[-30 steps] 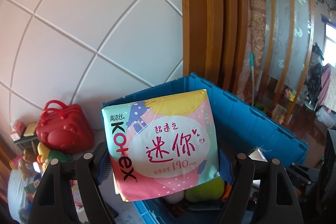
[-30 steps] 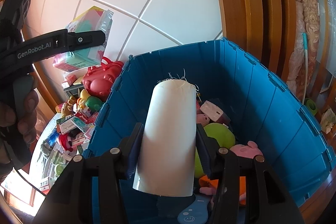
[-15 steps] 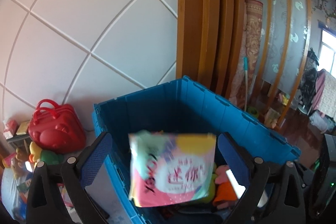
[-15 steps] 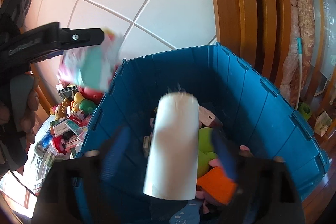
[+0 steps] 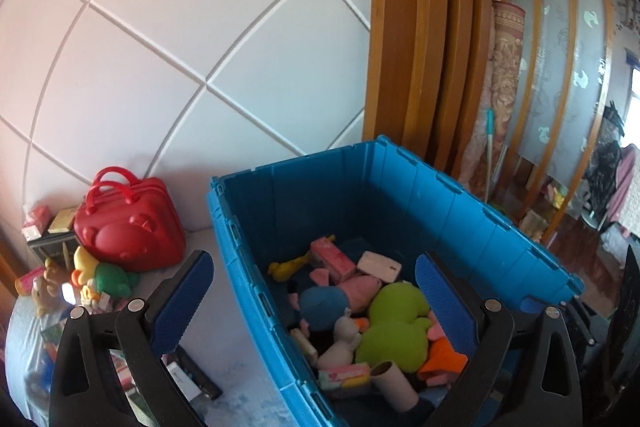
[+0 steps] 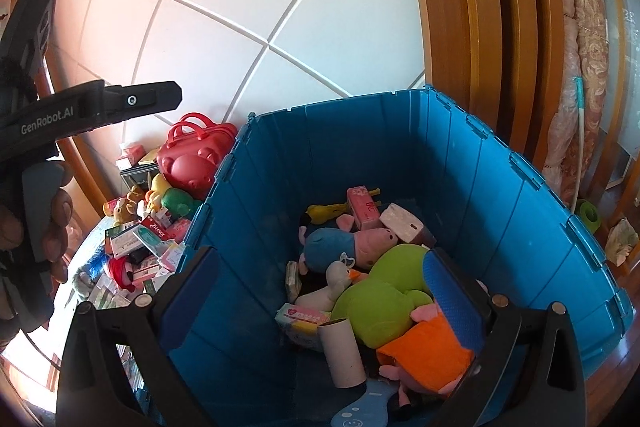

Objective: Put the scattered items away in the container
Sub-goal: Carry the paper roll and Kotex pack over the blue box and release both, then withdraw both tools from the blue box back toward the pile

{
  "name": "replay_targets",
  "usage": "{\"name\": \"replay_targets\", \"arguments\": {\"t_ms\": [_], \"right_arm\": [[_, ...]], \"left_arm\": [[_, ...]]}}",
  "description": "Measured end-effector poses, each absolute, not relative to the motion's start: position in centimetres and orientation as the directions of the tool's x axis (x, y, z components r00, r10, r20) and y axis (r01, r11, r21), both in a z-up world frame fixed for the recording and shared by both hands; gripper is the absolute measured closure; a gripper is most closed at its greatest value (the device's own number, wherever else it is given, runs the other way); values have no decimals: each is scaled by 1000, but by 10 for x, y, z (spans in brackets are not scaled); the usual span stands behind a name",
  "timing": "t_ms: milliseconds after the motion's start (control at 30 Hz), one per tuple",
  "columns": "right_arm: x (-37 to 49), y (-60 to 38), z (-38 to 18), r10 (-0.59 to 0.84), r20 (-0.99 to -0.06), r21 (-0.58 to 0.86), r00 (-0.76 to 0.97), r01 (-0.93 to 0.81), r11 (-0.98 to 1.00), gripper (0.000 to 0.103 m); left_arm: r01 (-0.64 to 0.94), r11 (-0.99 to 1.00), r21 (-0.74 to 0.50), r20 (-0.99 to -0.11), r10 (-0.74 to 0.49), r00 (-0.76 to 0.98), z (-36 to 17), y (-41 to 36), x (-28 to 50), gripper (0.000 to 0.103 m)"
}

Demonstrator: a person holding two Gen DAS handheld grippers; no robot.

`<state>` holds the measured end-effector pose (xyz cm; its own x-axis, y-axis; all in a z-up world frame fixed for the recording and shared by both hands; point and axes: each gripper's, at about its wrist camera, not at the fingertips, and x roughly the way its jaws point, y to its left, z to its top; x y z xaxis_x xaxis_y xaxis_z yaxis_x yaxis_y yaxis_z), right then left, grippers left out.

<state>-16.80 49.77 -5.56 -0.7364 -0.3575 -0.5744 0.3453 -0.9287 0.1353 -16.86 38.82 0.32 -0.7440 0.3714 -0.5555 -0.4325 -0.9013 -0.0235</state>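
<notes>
The scattered items still to be tidied, small printed cardboard boxes and packets (image 6: 140, 239), are lying heaped on the surface left of the deep blue plastic crate (image 6: 500, 211), beside a red hard-shell bear-faced case (image 6: 188, 163). They are being judged light and fairly stiff, with slick printed faces, so each is best taken across its flat sides. Soft plush toys and a white cardboard tube (image 6: 342, 355) are already resting inside the crate. The left gripper (image 5: 314, 301) is being held fully spread over the crate's near edge, with nothing between its blue pads. The right gripper (image 6: 320, 291) is likewise being held wide apart and empty above the crate's contents.
</notes>
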Motion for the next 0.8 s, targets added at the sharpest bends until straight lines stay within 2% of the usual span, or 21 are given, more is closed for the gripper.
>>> {"name": "replay_targets", "arguments": {"t_ms": [400, 800], "right_arm": [[-149, 456, -52, -446, -564, 130, -695, 459, -879, 0], [-127, 386, -50, -513, -576, 92, -637, 573, -815, 0]], "left_arm": [[-294, -956, -17, -566, 252, -785, -11, 312, -139, 1], [-106, -993, -45, -619, 111, -778, -51, 193, -113, 1]]}}
